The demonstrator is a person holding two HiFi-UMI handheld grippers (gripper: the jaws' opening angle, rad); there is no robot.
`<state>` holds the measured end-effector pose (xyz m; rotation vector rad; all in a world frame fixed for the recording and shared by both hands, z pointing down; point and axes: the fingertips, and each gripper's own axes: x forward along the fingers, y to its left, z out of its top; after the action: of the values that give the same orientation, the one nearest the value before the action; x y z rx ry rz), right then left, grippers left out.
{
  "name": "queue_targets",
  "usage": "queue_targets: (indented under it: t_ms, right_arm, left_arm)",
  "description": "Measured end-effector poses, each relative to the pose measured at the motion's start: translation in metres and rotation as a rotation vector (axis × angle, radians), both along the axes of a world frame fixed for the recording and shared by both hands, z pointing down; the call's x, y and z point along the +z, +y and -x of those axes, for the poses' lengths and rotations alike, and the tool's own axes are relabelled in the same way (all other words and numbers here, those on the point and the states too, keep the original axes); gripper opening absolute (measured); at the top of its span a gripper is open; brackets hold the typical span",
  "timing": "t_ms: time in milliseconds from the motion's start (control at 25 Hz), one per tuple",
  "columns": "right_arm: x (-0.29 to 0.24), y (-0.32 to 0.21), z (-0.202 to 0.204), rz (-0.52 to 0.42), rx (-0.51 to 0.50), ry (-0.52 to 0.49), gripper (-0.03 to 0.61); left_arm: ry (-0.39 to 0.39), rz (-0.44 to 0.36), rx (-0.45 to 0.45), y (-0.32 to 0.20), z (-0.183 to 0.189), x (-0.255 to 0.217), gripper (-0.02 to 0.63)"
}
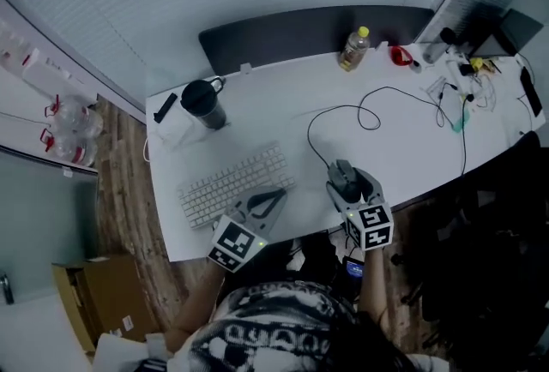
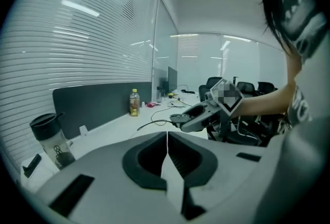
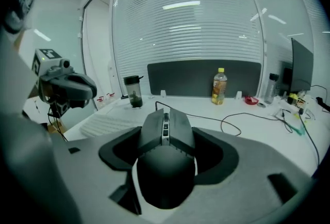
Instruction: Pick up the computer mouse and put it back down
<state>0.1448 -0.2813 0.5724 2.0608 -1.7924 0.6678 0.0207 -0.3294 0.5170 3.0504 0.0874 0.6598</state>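
Note:
My right gripper is shut on the black wired computer mouse and holds it a little above the white desk near the front edge. In the right gripper view the mouse fills the space between the jaws, with its cable trailing off over the desk. My left gripper hovers over the front edge beside the keyboard, shut with nothing in it. In the left gripper view its jaws meet along a line, and beyond them the right gripper carries the mouse.
A white keyboard lies left of the mouse. A black tumbler stands at the back left, a yellow-capped bottle by the dark partition. Cables and small gadgets crowd the back right corner. A dark chair stands at the right.

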Motion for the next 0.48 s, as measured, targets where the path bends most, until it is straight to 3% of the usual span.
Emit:
queue_targets:
  t_ms: [200, 480]
  right_arm:
    - [-0.032, 0.027, -0.015, -0.038, 0.078, 0.029, 0.299]
    - [-0.03, 0.058, -0.039, -0.033, 0.122, 0.024, 0.299]
  left_arm:
    - [0.015, 0.011, 0.078, 0.01, -0.023, 0.001, 0.005]
    - [0.033, 0.011, 0.128, 0.033, -0.059, -0.002, 0.005]
